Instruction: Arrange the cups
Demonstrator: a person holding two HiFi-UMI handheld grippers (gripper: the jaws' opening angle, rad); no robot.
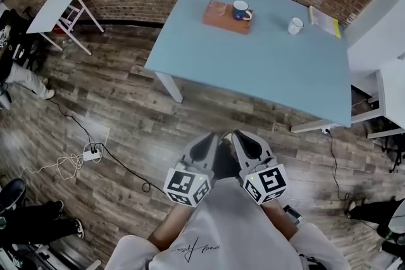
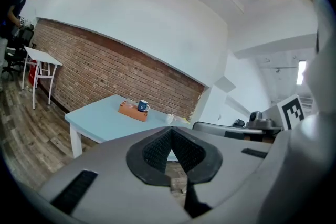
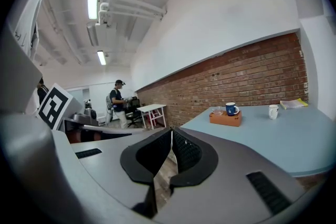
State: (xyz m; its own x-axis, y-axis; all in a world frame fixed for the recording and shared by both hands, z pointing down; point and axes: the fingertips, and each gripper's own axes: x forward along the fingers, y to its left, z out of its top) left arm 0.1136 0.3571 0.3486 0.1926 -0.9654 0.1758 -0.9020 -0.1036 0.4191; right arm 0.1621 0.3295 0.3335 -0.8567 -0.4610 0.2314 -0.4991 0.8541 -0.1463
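Note:
A blue mug (image 1: 240, 10) stands on the right end of an orange-brown block (image 1: 226, 16) at the far side of the light blue table (image 1: 253, 66). On the block's left end a clear glass (image 1: 217, 7) is faintly visible. A white mug (image 1: 295, 25) stands alone on the table, right of the block. My left gripper (image 1: 215, 139) and right gripper (image 1: 236, 138) are held side by side over the wooden floor, well short of the table, both shut and empty. From the left gripper view I see the blue mug (image 2: 142, 106) and block (image 2: 133, 111); the right gripper view has the blue mug (image 3: 231, 108) and white mug (image 3: 273, 111).
A yellow-edged booklet (image 1: 324, 21) lies at the table's far right corner. A small white table (image 1: 56, 7) stands at the left by the brick wall. A power strip with cables (image 1: 92, 153) lies on the floor at left. White furniture (image 1: 389, 98) flanks the right. People sit or stand at the room's edges.

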